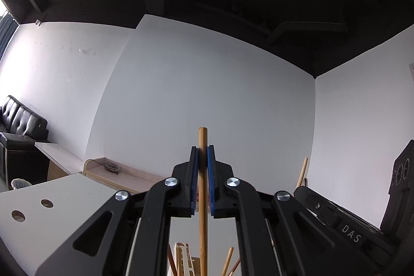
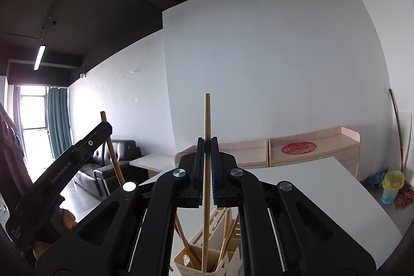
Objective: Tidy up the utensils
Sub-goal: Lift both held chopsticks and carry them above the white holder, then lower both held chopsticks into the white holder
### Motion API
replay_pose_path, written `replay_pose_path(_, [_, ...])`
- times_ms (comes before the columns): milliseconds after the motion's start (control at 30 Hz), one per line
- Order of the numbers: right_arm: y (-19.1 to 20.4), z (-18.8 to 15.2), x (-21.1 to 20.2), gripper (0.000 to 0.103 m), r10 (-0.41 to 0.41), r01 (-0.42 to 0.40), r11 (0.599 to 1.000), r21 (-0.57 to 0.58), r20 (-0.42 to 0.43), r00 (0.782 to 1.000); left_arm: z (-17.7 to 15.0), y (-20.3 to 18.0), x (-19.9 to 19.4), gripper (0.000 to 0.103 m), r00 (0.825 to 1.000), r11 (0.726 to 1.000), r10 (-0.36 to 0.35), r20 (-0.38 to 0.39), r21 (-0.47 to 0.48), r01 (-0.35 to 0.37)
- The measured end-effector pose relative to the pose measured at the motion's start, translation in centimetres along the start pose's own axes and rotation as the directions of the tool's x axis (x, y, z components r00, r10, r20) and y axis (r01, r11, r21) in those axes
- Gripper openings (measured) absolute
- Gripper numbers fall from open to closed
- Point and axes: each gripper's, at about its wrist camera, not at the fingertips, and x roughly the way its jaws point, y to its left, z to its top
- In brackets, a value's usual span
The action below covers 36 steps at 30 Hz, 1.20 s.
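My left gripper [image 1: 203,149] is shut on a wooden chopstick [image 1: 202,139] that stands upright between its blue pads. My right gripper [image 2: 207,140] is shut on a second upright wooden chopstick [image 2: 207,115]. Below both sits a cream utensil holder [image 2: 230,258], also seen in the left wrist view [image 1: 182,255], with several wooden sticks leaning in it. The lower end of the right chopstick reaches down into the holder. Each view shows the other gripper beside it: the left gripper [image 2: 104,127] with its chopstick [image 2: 112,149], and the right gripper [image 1: 301,192] with its chopstick [image 1: 302,171].
The holder stands on a white table [image 2: 310,198] with two round holes [image 1: 18,215] near one edge. Behind are a black sofa [image 2: 116,162], low wooden cabinets [image 2: 323,146] with a red round mat [image 2: 298,147], and a bin with a yellow bag [image 2: 393,185].
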Motion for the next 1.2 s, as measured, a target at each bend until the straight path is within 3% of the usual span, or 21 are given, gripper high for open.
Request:
replay_pose_path(200, [-0.3, -1.1, 1.2, 0.004, -0.028, 0.028, 1.0, 0.005, 0.047, 0.998, -1.8, -0.1, 1.4, 0.007, 0.999, 1.0, 0.015, 0.046, 0.009, -0.015])
replay_pose_path(333, [-0.4, -2.2, 1.8, 0.004, -0.029, 0.029, 1.0, -0.007, 0.052, 0.998, -3.2, 0.1, 2.0, 0.007, 0.999, 1.0, 0.016, 0.031, 0.0, -0.016])
replay_pose_path(633, [-0.9, -5.4, 3.6, 0.004, -0.028, 0.028, 1.0, 0.012, -0.017, 0.999, -6.3, 0.8, 2.7, 0.007, 1.0, 0.999, 0.025, -0.005, 0.04, -0.025])
replay_pose_path(1200, [-1.4, -9.4, 4.3, 0.004, -0.003, 0.011, 0.999, 0.048, -0.156, 0.988, -9.3, 1.1, 3.0, 0.007, 0.988, 0.993, 0.018, -0.152, 0.117, 0.0])
